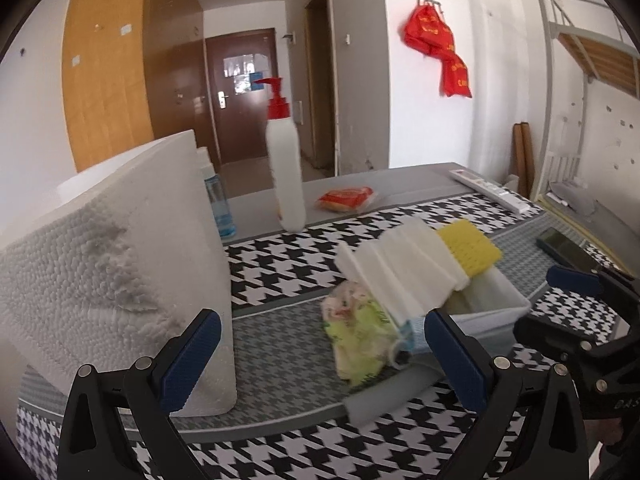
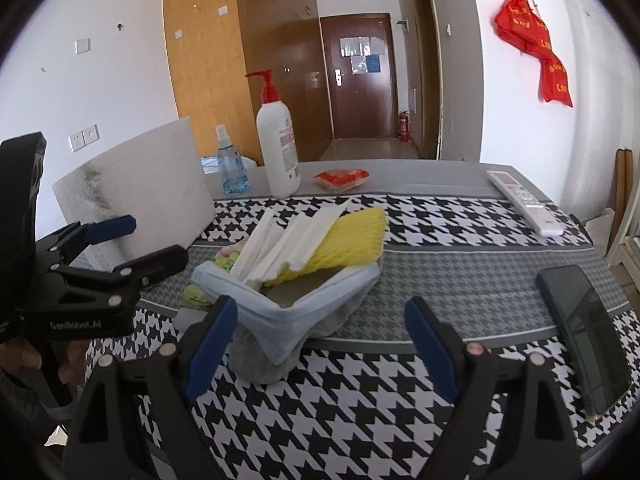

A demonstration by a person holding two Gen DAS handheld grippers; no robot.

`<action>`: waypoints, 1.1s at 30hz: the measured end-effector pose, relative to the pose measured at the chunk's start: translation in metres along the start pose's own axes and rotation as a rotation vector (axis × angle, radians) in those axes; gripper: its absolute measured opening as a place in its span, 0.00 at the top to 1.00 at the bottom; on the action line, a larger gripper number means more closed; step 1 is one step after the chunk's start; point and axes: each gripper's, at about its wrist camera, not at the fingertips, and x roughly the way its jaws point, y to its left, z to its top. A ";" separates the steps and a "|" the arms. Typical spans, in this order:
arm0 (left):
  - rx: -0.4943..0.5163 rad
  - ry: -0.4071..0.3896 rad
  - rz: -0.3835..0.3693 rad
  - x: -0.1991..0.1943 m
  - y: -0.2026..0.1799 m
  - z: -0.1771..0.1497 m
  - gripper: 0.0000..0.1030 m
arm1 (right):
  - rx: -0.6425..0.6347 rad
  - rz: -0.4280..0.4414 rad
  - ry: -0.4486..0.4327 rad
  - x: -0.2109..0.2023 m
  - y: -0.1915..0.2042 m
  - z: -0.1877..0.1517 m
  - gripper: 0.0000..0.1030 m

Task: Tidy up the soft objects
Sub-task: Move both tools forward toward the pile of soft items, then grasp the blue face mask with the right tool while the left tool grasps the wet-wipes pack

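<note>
Bare patterned cloth (image 2: 320,412) was left open before the soft-sided bin (image 2: 304,308). The left approach was blocked by an upright foam slab (image 1: 132,248) (standing close), the right by a phone (image 2: 588,336).

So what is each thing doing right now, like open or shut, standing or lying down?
Left hand-held gripper: open, empty.
Right hand-held gripper: open, empty.
Pump bottle: upright, capped.
Spray bottle: upright.
Foam board: standing on edge.
Bin: open, stuffed with white sheets and yellow sponge.
Remote: lying flat.
Phone: flat, screen dark.
Door: shut.
</note>
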 end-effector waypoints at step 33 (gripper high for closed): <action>-0.022 0.208 -0.110 0.037 0.000 -0.001 0.01 | 0.015 0.039 0.183 0.032 0.010 -0.003 0.74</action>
